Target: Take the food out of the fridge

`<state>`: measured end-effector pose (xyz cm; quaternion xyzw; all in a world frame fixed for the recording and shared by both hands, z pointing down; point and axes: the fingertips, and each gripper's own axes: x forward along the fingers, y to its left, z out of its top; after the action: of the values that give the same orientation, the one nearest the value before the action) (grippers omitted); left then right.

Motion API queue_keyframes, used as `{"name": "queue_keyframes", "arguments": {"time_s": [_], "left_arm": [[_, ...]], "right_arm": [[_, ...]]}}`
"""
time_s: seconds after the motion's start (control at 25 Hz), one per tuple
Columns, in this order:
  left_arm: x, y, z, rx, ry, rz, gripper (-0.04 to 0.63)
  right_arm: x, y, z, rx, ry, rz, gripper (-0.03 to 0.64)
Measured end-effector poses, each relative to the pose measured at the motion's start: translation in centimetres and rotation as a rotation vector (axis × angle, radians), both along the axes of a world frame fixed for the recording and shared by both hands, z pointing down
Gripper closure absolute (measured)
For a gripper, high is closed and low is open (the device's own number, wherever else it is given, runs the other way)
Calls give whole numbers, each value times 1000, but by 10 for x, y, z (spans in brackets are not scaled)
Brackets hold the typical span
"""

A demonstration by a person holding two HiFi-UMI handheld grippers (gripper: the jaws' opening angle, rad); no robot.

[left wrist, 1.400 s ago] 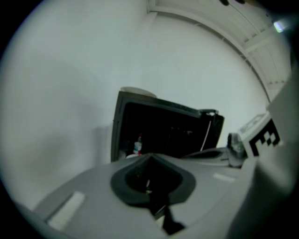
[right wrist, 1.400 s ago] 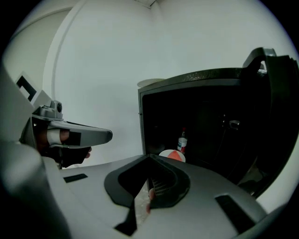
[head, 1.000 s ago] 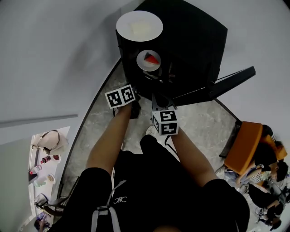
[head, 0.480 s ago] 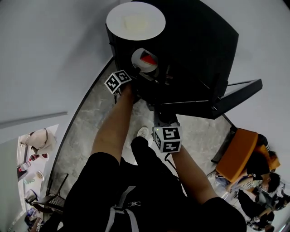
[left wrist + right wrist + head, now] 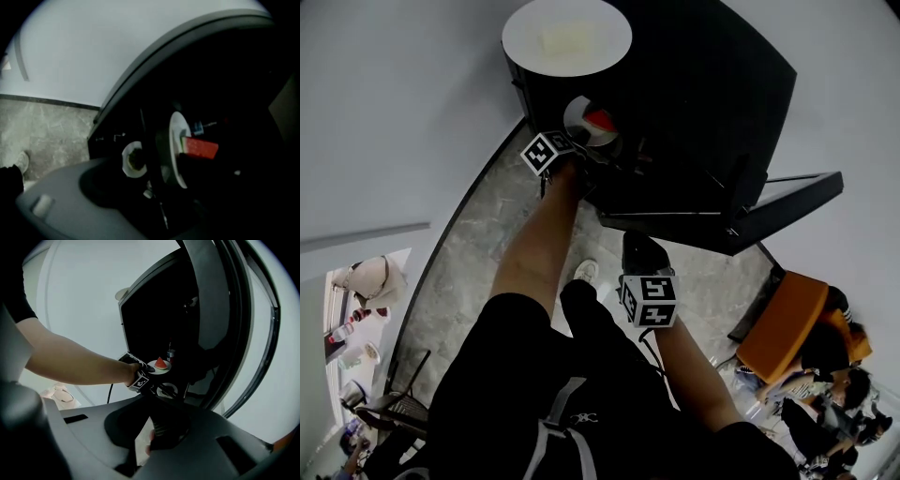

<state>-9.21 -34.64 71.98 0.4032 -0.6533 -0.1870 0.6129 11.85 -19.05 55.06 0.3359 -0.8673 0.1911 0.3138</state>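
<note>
The floor (image 5: 478, 253) is grey veined stone, and it meets a plain white wall (image 5: 384, 112) that fills the left and upper part of the head view. A low black fridge (image 5: 694, 103) stands at the top of that view with its door (image 5: 741, 211) swung open toward the right. On the fridge's top sits a large white plate (image 5: 567, 37) carrying something pale. At lower right an orange chair (image 5: 783, 323) stands beside seated people.

The food to be taken out, a red watermelon slice (image 5: 602, 119) on a small white plate (image 5: 591, 122), sits on a shelf just inside the fridge opening. The left tongs (image 5: 572, 153) reach in right beside this plate. Their jaws have just been opening and stand wide apart, gripping nothing. The fridge is too dark to tell whether the plate's rim lies between them. The right tongs (image 5: 165, 423) hang back over the floor, well apart from the fridge, closed and empty.

The left gripper view alone shows the watermelon plate edge-on and, on a lower level, a small bowl (image 5: 133, 159) with dark contents. Only the right gripper view shows a can (image 5: 171, 354) behind the slice.
</note>
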Motion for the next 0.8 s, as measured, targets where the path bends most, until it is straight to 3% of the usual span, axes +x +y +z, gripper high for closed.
{"name": "queue_keyframes", "arguments": {"time_s": [0.56, 0.8], "left_arm": [[-10, 43, 2, -59, -41, 26, 200], [-11, 39, -14, -64, -133, 107, 344]], "right_arm": [[-11, 3, 0, -9, -7, -47, 623], [-14, 13, 1, -16, 0, -60, 623]]}}
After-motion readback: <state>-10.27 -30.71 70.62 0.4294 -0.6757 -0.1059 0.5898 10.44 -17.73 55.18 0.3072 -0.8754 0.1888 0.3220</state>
